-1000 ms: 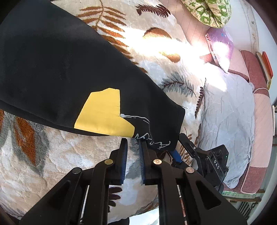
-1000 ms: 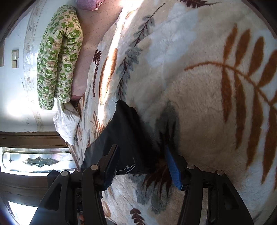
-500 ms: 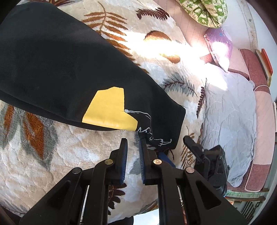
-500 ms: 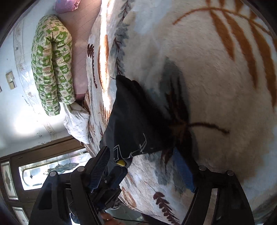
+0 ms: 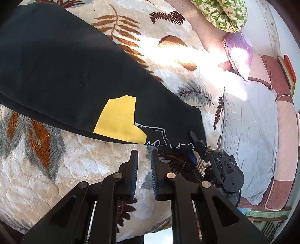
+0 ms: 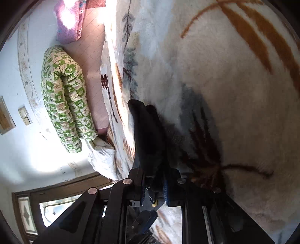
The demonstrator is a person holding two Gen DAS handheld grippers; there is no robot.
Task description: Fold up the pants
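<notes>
Black pants point(image 5: 75, 75) with a yellow patch point(image 5: 120, 120) and white line print lie flat on a leaf-patterned blanket point(image 5: 56, 178). My left gripper point(image 5: 144, 155) sits just below the printed hem edge, its blue pads close together and holding nothing. My right gripper point(image 5: 195, 148) is at the hem corner to the right. In the right wrist view the right gripper point(image 6: 153, 174) is shut on that corner of the pants point(image 6: 146, 131), and the dark cloth runs away from its jaws.
A green patterned pillow point(image 5: 223, 13) and a purple pillow point(image 5: 238, 50) lie at the far side of the bed. A grey quilt point(image 5: 249, 131) covers the right part. A wooden door with glass point(image 6: 46, 206) stands beyond the bed's edge.
My right gripper, wide open a second ago, has moved in and shut on the hem corner. My left gripper has drawn back slightly from the hem edge, with its gap unchanged.
</notes>
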